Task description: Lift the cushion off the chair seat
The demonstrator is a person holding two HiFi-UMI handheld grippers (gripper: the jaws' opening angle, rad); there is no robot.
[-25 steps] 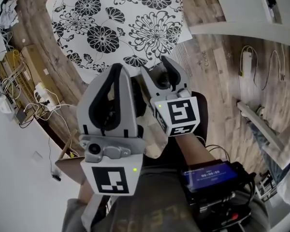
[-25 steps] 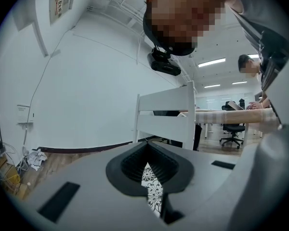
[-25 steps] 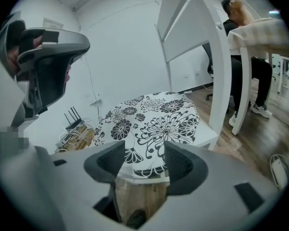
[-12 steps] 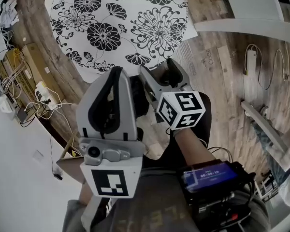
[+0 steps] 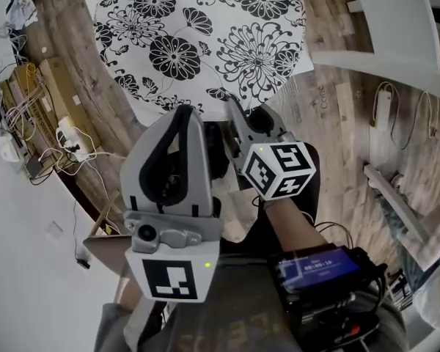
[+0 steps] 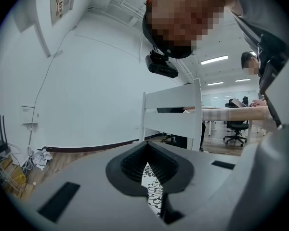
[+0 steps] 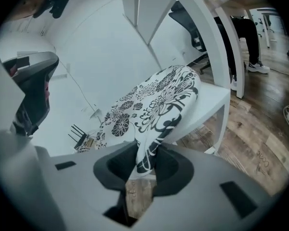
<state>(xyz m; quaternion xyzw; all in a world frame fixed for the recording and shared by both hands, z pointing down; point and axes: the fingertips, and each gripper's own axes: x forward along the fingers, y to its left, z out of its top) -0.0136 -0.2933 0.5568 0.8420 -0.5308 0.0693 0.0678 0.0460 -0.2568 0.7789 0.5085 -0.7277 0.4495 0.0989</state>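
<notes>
The cushion (image 5: 198, 42), white with black flowers, lies on the white chair seat (image 7: 211, 99) at the top of the head view. My right gripper (image 5: 238, 116), the one with the marker cube, reaches its near edge. In the right gripper view a corner of the cushion (image 7: 154, 105) hangs down between the closing jaws of the right gripper (image 7: 143, 161), and the fabric narrows where the pads pinch it. My left gripper (image 5: 185, 117) sits beside it on the left, near the same edge. In the left gripper view the left gripper (image 6: 145, 166) leaves only a thin slit, with cushion pattern showing through.
The chair's white back slats (image 6: 173, 109) rise beyond the cushion. Cables and a power strip (image 5: 66, 141) and a cardboard box (image 5: 50, 94) lie by the wall at the left. Wood floor (image 5: 337, 108) surrounds the chair; a white plank (image 5: 396, 200) lies at the right.
My right gripper has rolled, its marker cube turning, and has sunk toward the cushion's near edge. The left gripper has kept its place.
</notes>
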